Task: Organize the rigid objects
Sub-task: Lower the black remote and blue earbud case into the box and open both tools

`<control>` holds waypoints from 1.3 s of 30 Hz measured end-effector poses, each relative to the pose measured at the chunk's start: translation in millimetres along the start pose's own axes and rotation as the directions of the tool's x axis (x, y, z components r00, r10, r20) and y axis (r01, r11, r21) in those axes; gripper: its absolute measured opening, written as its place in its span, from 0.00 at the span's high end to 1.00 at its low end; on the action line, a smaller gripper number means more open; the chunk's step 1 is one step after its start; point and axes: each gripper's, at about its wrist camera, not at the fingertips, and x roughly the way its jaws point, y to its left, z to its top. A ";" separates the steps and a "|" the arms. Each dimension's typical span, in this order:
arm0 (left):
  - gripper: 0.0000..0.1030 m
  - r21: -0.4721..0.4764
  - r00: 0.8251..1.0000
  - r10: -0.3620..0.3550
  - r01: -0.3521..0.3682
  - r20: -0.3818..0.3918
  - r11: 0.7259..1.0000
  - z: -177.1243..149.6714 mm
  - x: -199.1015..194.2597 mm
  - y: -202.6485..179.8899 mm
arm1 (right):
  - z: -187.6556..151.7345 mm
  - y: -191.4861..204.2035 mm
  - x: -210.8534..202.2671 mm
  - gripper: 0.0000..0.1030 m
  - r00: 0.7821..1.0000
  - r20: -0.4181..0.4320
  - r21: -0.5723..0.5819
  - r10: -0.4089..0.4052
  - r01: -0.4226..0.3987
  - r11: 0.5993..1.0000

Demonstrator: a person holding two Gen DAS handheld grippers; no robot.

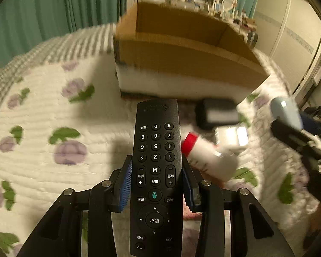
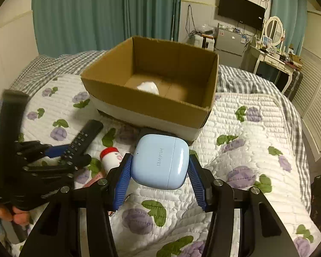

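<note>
Right wrist view looks into the open cardboard box (image 2: 152, 81) on the bed (image 2: 246, 128): one white rounded thing (image 2: 148, 87) lies on its floor near the middle, and what it is cannot be told. The right gripper (image 2: 159, 171) has its blue fingers (image 2: 123, 184) clenched on a pale blue earbud case (image 2: 160, 160), held just in front of the box's near wall. At the left of this view the left gripper (image 2: 68, 153) grasps a black remote (image 2: 83, 139) above the quilt, and a white bottle (image 2: 110, 157) with a red cap lies on the bed between the two grippers.

Left wrist view shows the remote (image 1: 156, 171) clamped at its sides by the left gripper (image 1: 156, 190), its far end pointing toward the box (image 1: 182, 49), whose floor is hidden here. Only this view shows a blurred black thing (image 1: 216, 112) and a white packet (image 1: 231, 137) beside the bottle (image 1: 207, 158). The right gripper (image 1: 289, 126) with the case (image 1: 285, 111) shows at the right edge.
</note>
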 end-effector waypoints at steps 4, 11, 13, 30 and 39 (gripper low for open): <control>0.60 0.013 0.997 -0.006 0.005 0.075 1.000 17.0 -38.7 -9.5 | 16.3 0.5 -22.1 0.50 0.999 0.048 -0.013 -0.007 0.008 1.000; 0.60 0.070 0.982 -0.018 0.006 0.186 0.998 77.6 -73.1 -18.6 | 73.6 5.1 -55.3 0.50 0.982 0.186 -0.077 -0.021 0.036 0.996; 0.60 0.086 0.976 -0.018 0.000 0.216 0.996 98.4 -77.7 -22.8 | 90.1 3.9 -57.0 0.50 0.976 0.218 -0.082 -0.018 0.037 0.996; 0.60 0.115 0.991 -0.003 -0.013 0.137 0.993 187.3 46.4 -20.3 | 152.4 -40.9 43.0 0.50 0.981 0.194 -0.068 -0.019 0.033 0.997; 0.51 0.131 0.981 -0.018 -0.008 0.192 0.991 186.4 39.0 -17.3 | 145.4 -56.5 50.5 0.50 0.985 0.171 -0.030 -0.017 0.022 0.999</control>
